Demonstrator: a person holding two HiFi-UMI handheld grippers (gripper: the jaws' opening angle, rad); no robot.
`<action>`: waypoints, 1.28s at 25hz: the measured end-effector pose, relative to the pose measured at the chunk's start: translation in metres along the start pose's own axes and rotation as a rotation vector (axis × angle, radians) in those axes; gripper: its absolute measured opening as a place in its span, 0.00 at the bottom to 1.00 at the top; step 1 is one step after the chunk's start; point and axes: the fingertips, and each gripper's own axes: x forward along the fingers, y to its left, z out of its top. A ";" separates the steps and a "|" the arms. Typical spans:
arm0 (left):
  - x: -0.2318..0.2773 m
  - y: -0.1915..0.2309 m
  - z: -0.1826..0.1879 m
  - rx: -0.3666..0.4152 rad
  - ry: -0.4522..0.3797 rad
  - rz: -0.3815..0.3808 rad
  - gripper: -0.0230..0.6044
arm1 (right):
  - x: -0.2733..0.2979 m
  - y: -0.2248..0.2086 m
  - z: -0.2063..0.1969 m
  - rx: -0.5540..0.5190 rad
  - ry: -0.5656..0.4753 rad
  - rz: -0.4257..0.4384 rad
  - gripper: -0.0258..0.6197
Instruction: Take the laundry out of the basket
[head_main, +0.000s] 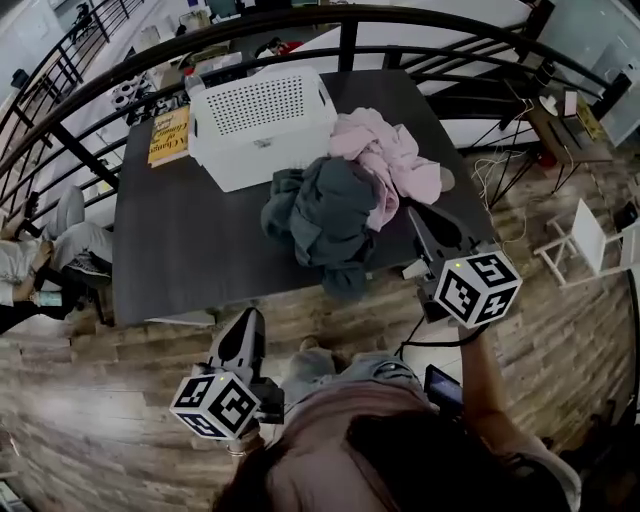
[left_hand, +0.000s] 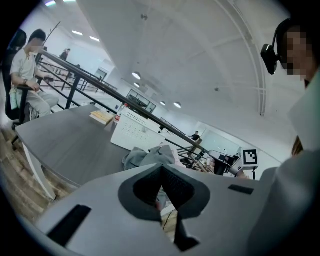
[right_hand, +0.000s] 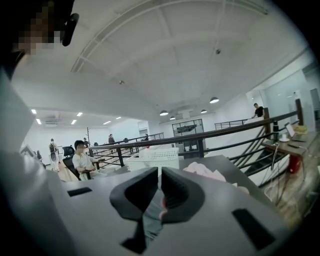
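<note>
Laundry (head_main: 345, 205) heaped on table (head_main: 180, 240) beside basket (head_main: 262, 125); left claw (head_main: 250, 316), right claw (head_main: 413, 213) both closed, empty.

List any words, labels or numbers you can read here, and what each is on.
Yellow book beside the basket: cover print too small and blurred to read.
Cube on the left tongs: square patterns only, no words.
Cube on the right tongs: the same.
Basket: no label visible.

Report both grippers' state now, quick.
Left gripper: closed, empty.
Right gripper: closed; grey clothes show in the gap below its tips, but whether it grips them cannot be told.
</note>
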 end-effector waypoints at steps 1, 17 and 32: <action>0.001 -0.007 -0.005 -0.001 0.002 -0.002 0.03 | -0.008 -0.005 0.002 -0.004 -0.007 -0.002 0.09; -0.011 -0.067 -0.056 -0.037 0.024 -0.002 0.03 | -0.107 -0.054 0.012 -0.041 -0.002 -0.039 0.07; -0.006 -0.082 -0.064 -0.013 0.039 -0.016 0.03 | -0.136 -0.059 0.016 -0.106 0.010 -0.037 0.07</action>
